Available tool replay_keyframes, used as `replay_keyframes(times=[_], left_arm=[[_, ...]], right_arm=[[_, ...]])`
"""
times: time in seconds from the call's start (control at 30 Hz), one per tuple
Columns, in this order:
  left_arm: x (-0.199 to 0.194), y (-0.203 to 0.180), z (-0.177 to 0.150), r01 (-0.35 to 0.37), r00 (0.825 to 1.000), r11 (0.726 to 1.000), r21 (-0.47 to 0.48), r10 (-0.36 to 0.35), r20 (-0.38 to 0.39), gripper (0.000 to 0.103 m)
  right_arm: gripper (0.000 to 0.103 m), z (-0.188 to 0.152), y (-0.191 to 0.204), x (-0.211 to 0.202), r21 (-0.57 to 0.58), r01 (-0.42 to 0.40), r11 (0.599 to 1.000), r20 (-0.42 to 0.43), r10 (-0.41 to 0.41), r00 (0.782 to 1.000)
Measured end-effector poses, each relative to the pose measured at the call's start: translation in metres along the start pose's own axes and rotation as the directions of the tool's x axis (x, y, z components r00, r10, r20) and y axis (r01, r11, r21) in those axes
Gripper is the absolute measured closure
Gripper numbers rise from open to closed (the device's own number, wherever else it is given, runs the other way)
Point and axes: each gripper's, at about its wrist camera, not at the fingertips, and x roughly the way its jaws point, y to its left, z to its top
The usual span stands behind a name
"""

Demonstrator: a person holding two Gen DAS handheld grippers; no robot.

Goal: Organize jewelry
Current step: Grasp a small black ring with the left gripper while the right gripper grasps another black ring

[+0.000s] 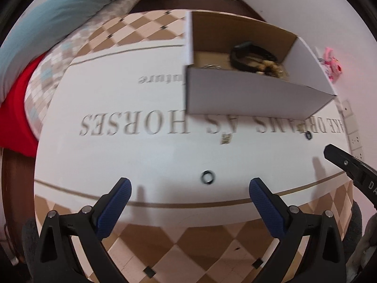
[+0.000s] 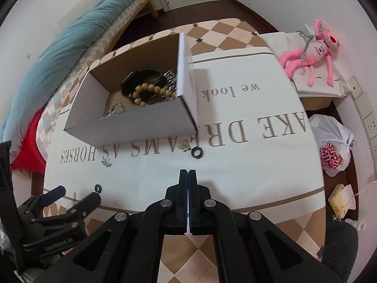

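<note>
Blue-padded jaws of my left gripper (image 1: 190, 192) stand wide apart, nothing between the pads, with a small black ring (image 1: 207, 177) lying on the cloth just ahead of them, near the front edge of the table (image 1: 212, 243). My right gripper (image 2: 188, 176) is fully closed, pads meeting, and I see nothing pinched between them. A second black ring (image 2: 196, 152) sits further in, beside a small gold piece (image 2: 184, 146), both just in front of the white cardboard box (image 2: 141, 127). A small silver piece (image 2: 107, 162) lies apart to the left. Inside the box: a wooden bead bracelet (image 2: 150, 90), a black band (image 2: 139, 76) and some silver chain.

Risks, my judgement: the near ring is thin and flat on the white printed cloth (image 1: 129, 160), so closing pads may skid over it, drag the fabric, or flick it off the front edge. The right gripper, closed as it is, cannot take the far ring without first opening.
</note>
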Motion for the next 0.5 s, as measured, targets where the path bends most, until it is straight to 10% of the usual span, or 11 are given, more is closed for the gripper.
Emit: replay_keyframes(times=[0.07,0.13,0.5], left_arm=[[0.002,-0.006,0.001,0.002,1.0,1.0,0.023,-0.002,-0.006,0.034],[0.009,-0.01,0.001,0.022,0.999,0.999,0.034,-0.021,-0.033,0.087],[0.004,0.004,0.009,0.009,1.0,1.0,0.018,-0.009,-0.003,0.095]], right_arm=[[0.103,0.001,-0.002,-0.002,0.008,0.0,1.0,0.003,0.0,1.0],[0.103,0.004,-0.006,-0.003,0.024,-0.005,1.0,0.005,0.004,1.0],[0.072,0.014,-0.023,0.011,0.065,-0.018,0.998,-0.002,0.018,1.0]])
